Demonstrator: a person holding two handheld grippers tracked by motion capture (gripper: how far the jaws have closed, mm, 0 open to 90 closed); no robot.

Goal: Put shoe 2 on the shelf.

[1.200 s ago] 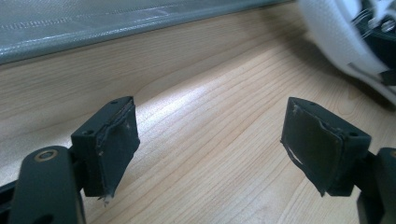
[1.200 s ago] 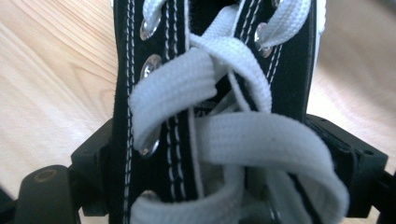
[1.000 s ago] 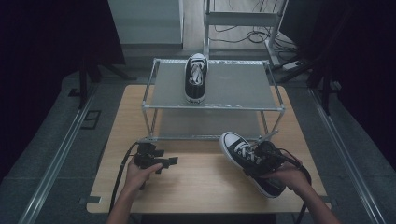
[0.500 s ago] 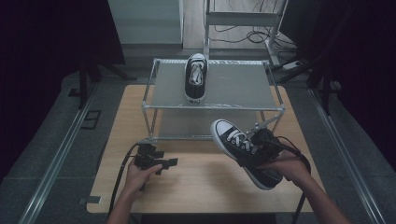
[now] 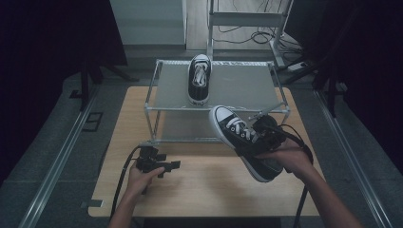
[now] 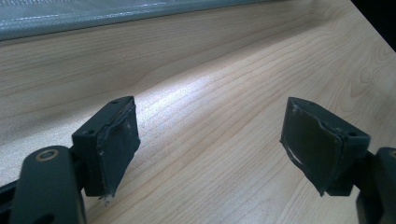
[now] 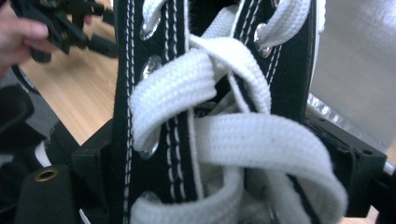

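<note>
A black sneaker (image 5: pixel 244 142) with white laces and a white toe cap is held off the worktop (image 5: pixel 204 190) at the person's right, tilted with its toe up and pointing toward the front edge of the metal rack (image 5: pixel 237 85). The right gripper (image 5: pixel 266 135) clamps it at the laced upper; in the right gripper view the jaws sit either side of the tongue and crossed laces (image 7: pixel 243 135), pressed against the black canvas. The right hand (image 5: pixel 287 159) supports the gripper from behind, near the heel. A second, matching sneaker (image 5: pixel 199 78) stands on the rack's top shelf, toe toward the person, well apart from the held one. On the left, the left gripper (image 5: pixel 161 164) lies low over the wooden worktop in the left hand (image 5: pixel 140 178), its cable trailing back off the edge. In the left gripper view its jaws stand wide apart with bare wood between them.
</note>
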